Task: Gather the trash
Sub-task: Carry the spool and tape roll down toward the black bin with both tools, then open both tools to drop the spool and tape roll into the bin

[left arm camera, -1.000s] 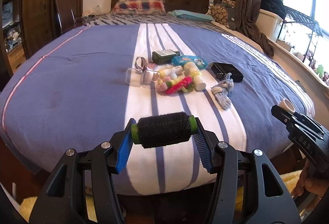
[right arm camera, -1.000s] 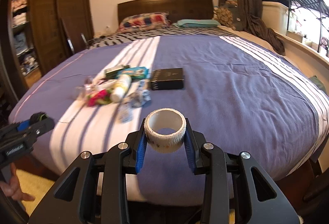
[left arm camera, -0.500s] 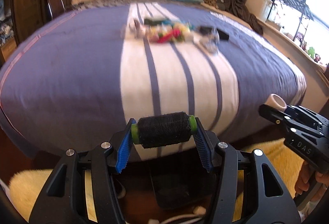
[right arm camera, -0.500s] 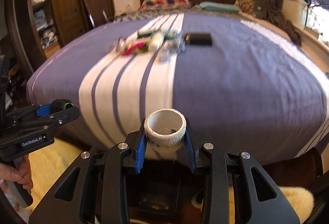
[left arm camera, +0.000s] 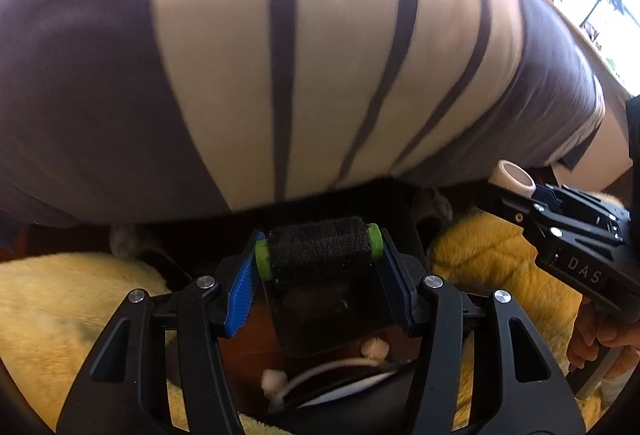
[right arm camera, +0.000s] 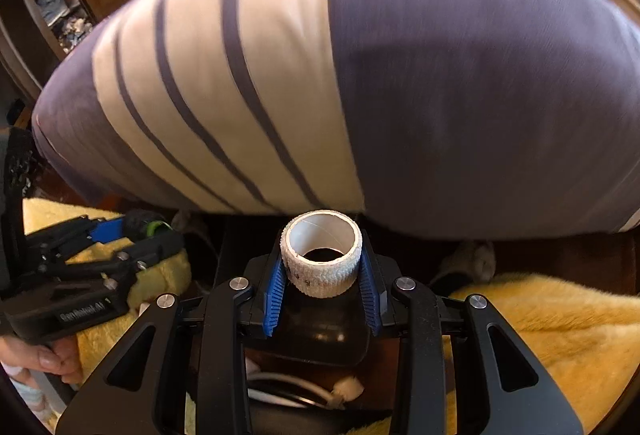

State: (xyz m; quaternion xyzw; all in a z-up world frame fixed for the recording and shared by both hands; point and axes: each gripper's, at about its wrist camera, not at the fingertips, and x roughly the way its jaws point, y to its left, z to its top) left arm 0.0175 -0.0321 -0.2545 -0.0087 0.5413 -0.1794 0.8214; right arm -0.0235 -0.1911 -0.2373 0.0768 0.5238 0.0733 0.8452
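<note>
My left gripper [left arm camera: 320, 255] is shut on a black thread spool with green ends [left arm camera: 319, 253] and holds it above a black bin [left arm camera: 332, 319] on the floor at the foot of the bed. My right gripper [right arm camera: 322, 271] is shut on a white tape roll [right arm camera: 322, 263] and holds it above the same black bin [right arm camera: 324, 335]. The right gripper also shows at the right of the left wrist view [left arm camera: 516, 183], and the left gripper at the left of the right wrist view [right arm camera: 140, 227]. The trash pile on the bed is only a blur at the top of the right wrist view.
The bed with its blue and white striped cover [left arm camera: 280, 55] overhangs the bin. Yellow fluffy rugs [left arm camera: 60, 315] [right arm camera: 540, 335] lie on both sides of it. White cables and small white lumps [left arm camera: 320, 371] lie on the floor in front of the bin.
Both grippers have dropped from above the bed to below its front edge and tilted down. They now hang over the black bin, still holding the spool and the tape roll.
</note>
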